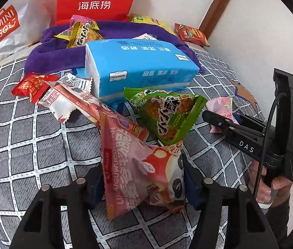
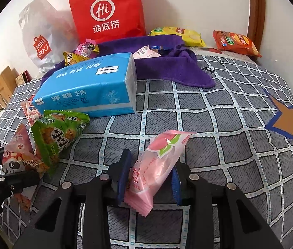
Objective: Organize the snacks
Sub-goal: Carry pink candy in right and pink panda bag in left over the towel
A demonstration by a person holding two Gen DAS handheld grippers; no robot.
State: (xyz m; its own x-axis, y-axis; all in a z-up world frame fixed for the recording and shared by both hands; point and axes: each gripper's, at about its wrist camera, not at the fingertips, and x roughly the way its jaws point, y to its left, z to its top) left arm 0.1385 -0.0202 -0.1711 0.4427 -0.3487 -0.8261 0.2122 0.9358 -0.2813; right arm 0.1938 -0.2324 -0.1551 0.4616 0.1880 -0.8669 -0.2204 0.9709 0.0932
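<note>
My left gripper point(image 1: 142, 184) is shut on a pink panda snack bag point(image 1: 138, 166), held above the checked bed cover. A green snack bag point(image 1: 167, 112) lies just beyond it, also in the right wrist view point(image 2: 57, 137). My right gripper point(image 2: 148, 178) is shut on a pink peach snack packet point(image 2: 156, 166); it shows at the right of the left wrist view point(image 1: 221, 122). Red and white small packets point(image 1: 48, 93) lie at left. A blue tissue pack point(image 1: 138, 66) sits mid-bed, also in the right wrist view point(image 2: 88, 85).
A purple towel point(image 2: 167, 62) holds several snacks by the wall. A red paper bag point(image 2: 107, 10) and a white Miniso bag point(image 2: 40, 39) stand behind. Yellow point(image 2: 177, 34) and orange point(image 2: 235, 42) chip bags lie at the back right. An orange star point(image 2: 291, 124) marks the cover.
</note>
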